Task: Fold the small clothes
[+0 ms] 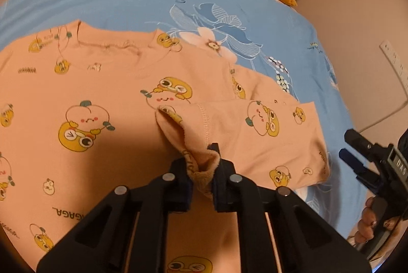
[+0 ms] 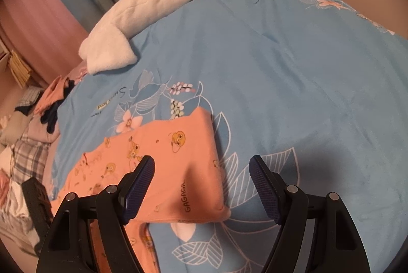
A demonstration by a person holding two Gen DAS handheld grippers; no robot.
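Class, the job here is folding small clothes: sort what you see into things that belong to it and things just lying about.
Part of the job: orange printed top; its sleeve cuff, pinched by the left gripper; right gripper, open.

Lying about: white plush toy; clothes pile; blue floral bedcover.

My rig, as seen from both wrist cams. Left gripper (image 1: 204,166): matte black plastic frame w/ triangular cut-outs, four round silver pivot pins across the linkage, dark navy pads on the inner finger faces. Right gripper (image 2: 201,186): same black frame, silver pins at each joint, navy pads w/ fine cross-hatched grip texture. In the left cam, the right unit's body carries a grey plate w/ embossed lettering, partly legible. Hand (image 1: 369,222) on its handle: painted, patterned fingernails; no sleeve visible.
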